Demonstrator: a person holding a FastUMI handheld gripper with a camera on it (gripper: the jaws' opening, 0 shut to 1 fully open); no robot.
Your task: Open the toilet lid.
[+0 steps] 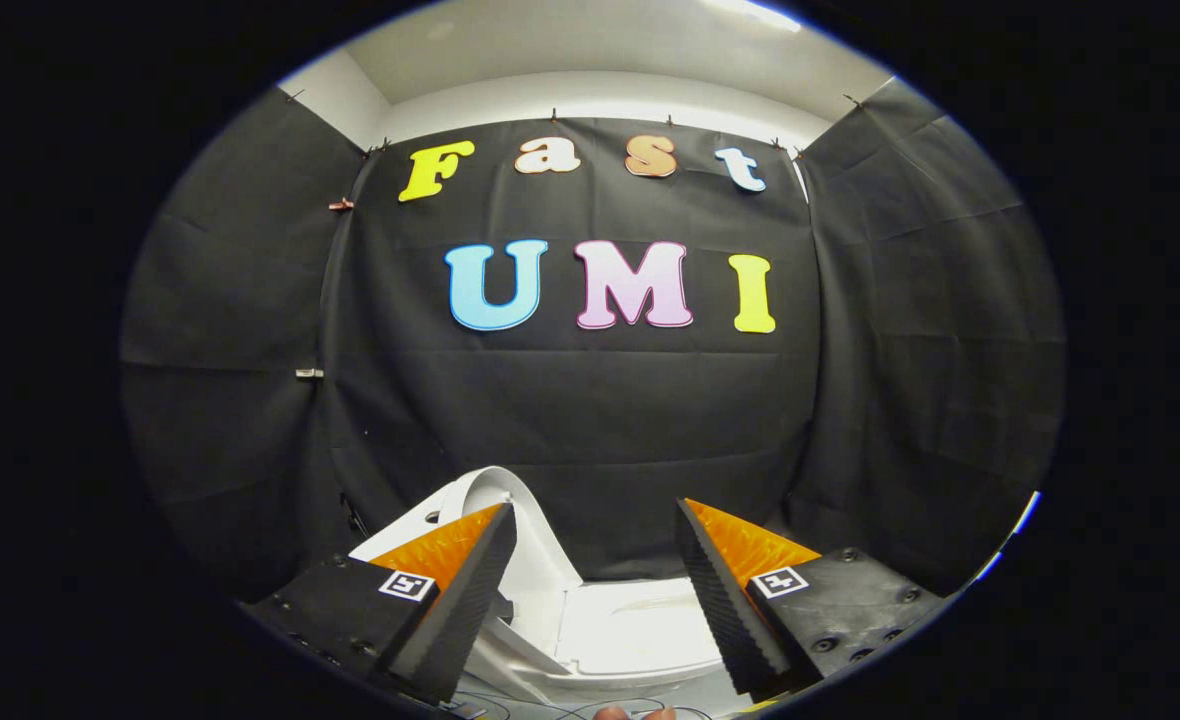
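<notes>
Toilet lid seen raised, gripper held clear

Toilet lid (pixel 495 500) is seen already swung up at lower centre of the frame, behind the left finger, with the open toilet (pixel 630 625) below and between both fingers. The gripper (pixel 595 555) is held wide, gripping nothing. Little is judged left but withdrawal; free room lies above, toward the black cloth wall (pixel 590 420).

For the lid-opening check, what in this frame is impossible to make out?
- Toilet lid: its left part sits behind the left finger of the open gripper, so how far it is raised is unclear.
- Toilet: the bowl's front is cut off between the fingers.
- Cables on the floor: too thin to trace.
- A fingertip-like shape near them: cut off.
</notes>
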